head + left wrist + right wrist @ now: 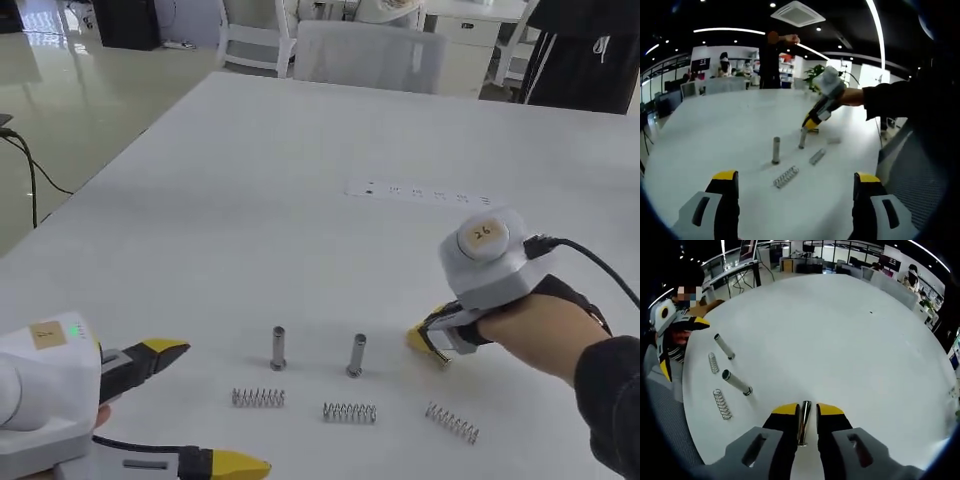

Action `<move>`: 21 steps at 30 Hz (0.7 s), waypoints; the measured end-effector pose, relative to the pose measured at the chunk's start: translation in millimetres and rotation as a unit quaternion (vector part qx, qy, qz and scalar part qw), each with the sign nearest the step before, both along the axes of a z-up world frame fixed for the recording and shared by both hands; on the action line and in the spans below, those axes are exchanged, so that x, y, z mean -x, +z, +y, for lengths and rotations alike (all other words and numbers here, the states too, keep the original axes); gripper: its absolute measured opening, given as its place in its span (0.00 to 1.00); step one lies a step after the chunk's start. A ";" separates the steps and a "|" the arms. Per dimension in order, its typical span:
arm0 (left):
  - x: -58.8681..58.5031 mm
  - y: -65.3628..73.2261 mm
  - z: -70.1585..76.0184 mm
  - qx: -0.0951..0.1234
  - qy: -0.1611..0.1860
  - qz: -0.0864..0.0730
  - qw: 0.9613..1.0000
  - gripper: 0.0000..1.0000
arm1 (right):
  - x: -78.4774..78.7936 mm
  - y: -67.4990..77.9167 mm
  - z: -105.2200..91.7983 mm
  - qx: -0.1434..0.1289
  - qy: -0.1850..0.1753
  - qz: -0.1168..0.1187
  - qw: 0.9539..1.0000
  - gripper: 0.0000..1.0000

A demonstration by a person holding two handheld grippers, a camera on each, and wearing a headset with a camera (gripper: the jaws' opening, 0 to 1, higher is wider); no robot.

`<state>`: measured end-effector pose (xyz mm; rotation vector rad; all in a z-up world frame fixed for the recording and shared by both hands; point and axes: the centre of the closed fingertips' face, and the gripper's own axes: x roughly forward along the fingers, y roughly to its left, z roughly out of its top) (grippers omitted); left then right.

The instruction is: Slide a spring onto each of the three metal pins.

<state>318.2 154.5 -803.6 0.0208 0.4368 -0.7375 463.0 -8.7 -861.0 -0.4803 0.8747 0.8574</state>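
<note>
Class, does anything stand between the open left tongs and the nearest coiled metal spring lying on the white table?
Nothing visible does: only bare white table lies between the left tongs and the nearest coiled metal spring.

A flat white socket strip (420, 192) sat toward the far edge of the broad white tabletop (250, 210). A pale grey chair (368, 55) stood behind that edge, and a thin black cable (30, 175) lay beyond the left edge.

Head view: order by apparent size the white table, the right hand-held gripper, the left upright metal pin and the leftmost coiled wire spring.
1. white table
2. grey-and-yellow right hand-held gripper
3. left upright metal pin and leftmost coiled wire spring: too alike to rank
</note>
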 end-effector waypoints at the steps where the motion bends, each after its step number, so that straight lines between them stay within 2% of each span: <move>1: 0.0 0.0 0.0 0.000 0.000 0.000 1.000 0.92 | 0.3 -0.9 0.1 0.003 0.000 0.001 1.000 0.11; 7: 0.3 -0.4 0.6 0.002 0.001 0.000 1.000 0.92 | -0.1 -3.4 0.5 0.017 0.003 0.003 1.000 0.09; 21: 0.5 0.5 0.3 0.001 0.001 -0.001 1.000 0.92 | 0.7 -3.9 0.6 0.017 -0.017 0.018 1.000 0.05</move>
